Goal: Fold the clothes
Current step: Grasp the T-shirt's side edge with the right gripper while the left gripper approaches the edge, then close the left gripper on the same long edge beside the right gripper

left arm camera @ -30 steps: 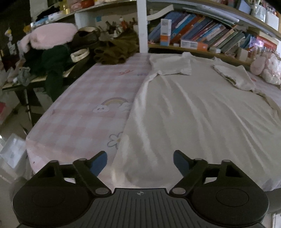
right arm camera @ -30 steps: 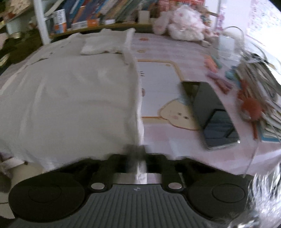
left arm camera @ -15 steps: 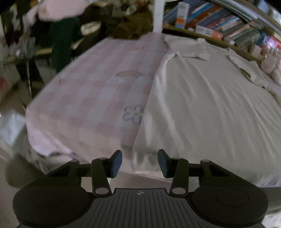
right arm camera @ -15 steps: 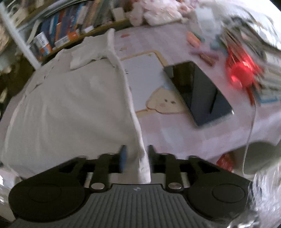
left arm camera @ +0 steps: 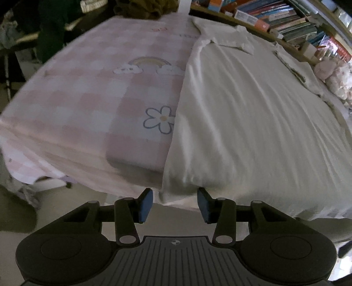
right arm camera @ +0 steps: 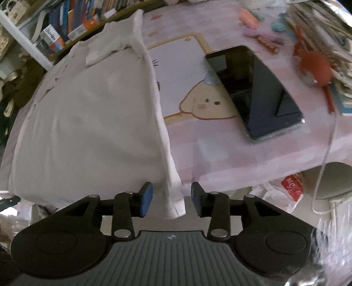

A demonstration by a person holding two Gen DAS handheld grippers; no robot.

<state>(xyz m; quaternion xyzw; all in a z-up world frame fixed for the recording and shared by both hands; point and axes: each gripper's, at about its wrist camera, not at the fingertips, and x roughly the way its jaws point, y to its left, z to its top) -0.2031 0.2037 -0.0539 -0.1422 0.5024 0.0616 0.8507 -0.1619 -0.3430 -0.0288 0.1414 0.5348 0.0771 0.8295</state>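
We see the white shirt [left arm camera: 253, 114] lying flat on the pink tablecloth [left arm camera: 88, 99], its long axis running away from both grippers, collar farthest; its hem hangs over the near edge, partly hidden. The left gripper [left arm camera: 175, 203] stands apart around the hem corner without pressing it. The right gripper [right arm camera: 171, 199] is opening, a hem corner loose between its jaws. Only its view shows the dark tablet [right arm camera: 255, 92], ahead to the right.

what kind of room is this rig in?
Most likely a lived-in bedroom or study at home, not a lab. A white garment lies on a pink checked cloth with cartoon prints, crowded bookshelves run behind, and a tablet sits among desk clutter.
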